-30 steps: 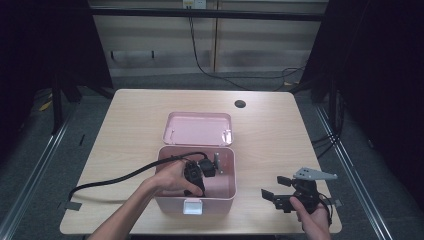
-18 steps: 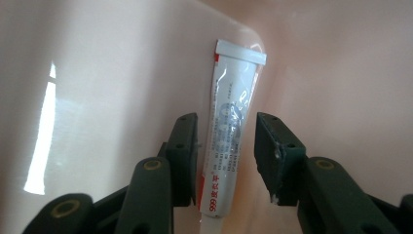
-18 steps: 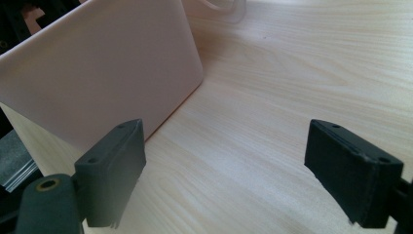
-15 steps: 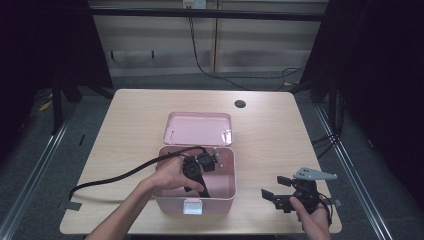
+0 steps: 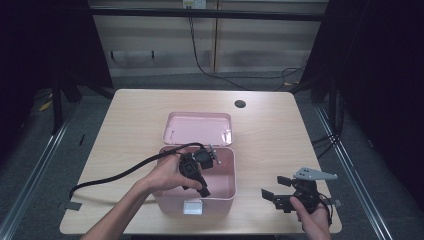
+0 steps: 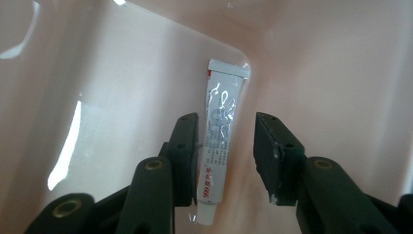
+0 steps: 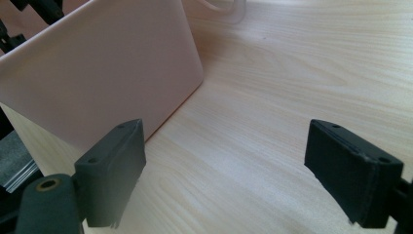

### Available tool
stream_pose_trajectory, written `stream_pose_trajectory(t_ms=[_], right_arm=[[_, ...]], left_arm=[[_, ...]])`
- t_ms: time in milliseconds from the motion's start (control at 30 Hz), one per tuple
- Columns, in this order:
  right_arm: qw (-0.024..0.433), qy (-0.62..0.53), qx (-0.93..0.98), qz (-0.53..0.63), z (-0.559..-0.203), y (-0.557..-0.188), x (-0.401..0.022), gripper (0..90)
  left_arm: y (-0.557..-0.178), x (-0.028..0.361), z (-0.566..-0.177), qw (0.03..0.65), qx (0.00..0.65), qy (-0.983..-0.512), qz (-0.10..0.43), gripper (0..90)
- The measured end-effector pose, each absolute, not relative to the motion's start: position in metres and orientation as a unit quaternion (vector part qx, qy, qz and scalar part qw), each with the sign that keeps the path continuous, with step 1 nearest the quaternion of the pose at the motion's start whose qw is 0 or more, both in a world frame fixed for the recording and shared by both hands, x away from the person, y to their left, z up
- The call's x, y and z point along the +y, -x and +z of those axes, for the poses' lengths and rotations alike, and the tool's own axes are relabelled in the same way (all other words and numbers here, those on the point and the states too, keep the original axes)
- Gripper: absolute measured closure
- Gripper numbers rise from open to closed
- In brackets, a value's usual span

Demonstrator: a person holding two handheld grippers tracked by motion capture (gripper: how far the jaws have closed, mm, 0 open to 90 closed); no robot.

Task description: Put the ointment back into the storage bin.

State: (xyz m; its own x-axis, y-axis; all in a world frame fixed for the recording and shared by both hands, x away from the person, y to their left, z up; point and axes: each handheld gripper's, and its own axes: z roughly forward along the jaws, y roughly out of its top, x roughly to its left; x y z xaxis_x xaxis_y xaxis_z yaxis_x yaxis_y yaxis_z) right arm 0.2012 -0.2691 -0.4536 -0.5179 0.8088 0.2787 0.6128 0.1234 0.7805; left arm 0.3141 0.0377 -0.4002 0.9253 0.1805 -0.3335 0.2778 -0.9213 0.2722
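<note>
A small white tube (image 6: 219,141) with red print lies flat on the floor of the open pink box (image 5: 227,200). My left gripper (image 5: 207,172) reaches down into the box, held by a hand. In the left gripper view its jaws (image 6: 226,119) straddle the tube. They have just been opening; a clear gap shows at the right pad (image 6: 270,156), so the tube lies loose between them. My right gripper (image 5: 275,187) hovers low over the table, right of the box. Its jaws (image 7: 233,131) stand wide apart with nothing between them.
The pink lid (image 5: 197,128) lies flat just behind the box. A black cable (image 5: 120,175) trails left from my left gripper across the wooden table (image 5: 280,135). A round hole (image 5: 240,104) sits near the far edge. The box wall (image 7: 107,63) is close by the right gripper's left jaw.
My left gripper has risen a little inside the box. The right gripper has stayed where it was.
</note>
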Motion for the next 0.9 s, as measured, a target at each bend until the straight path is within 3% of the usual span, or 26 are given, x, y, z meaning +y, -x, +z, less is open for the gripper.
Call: stream_pose_trajectory(t_ms=[233,900], right_arm=[[0.107,-0.478,0.743,0.456,-0.454,-0.202,-0.269,14.4],[0.108,-0.477,0.744,0.456,-0.454,-0.202,-0.269,14.4]], left_arm=[[-0.316,0.044,-0.388,0.191,0.128,-0.962,-0.145,52.0],[-0.300,0.071,-0.356,0.233,0.129,-0.961,-0.080,48.4]])
